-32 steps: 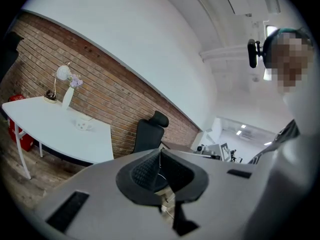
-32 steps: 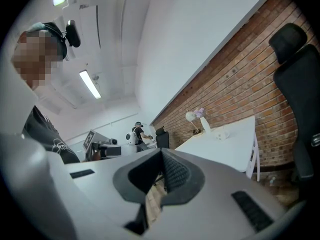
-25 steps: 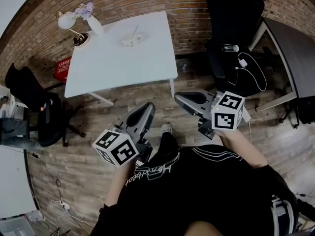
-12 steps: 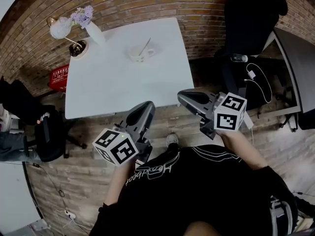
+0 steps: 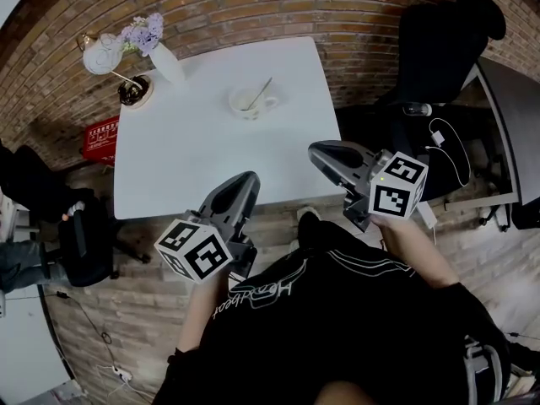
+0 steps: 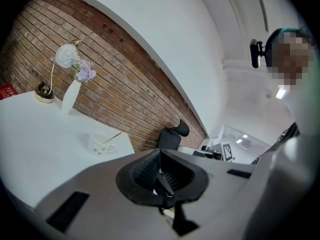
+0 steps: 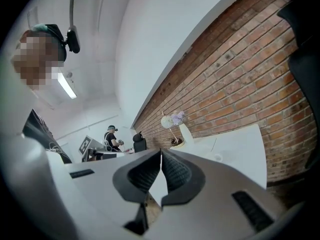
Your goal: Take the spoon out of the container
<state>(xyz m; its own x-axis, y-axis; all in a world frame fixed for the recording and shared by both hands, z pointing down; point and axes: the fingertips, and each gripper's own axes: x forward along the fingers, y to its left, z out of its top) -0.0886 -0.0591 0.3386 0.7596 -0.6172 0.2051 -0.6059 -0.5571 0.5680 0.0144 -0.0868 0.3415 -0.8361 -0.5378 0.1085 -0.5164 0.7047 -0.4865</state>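
spoon [image 5: 264, 89]: leans in cup [image 5: 239, 108] on worktop [image 5: 194, 163], handle jutting past cup's rim | handling: probably light, stiff, slick; pinch upper handle | left tongs [image 5: 248, 179]: together, empty, well apart from cup | right tongs [image 5: 315, 149]: together, empty, likewise

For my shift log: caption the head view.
Left gripper and right gripper, both shut, hover near table; spoon in cup.

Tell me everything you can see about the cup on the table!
The cup is white, maybe china, with a handle and tiny coloured spots. It stands upright on the white table, toward its far edge. A spoon leans inside it, its handle sticking out over the rim. Nothing else touches it.
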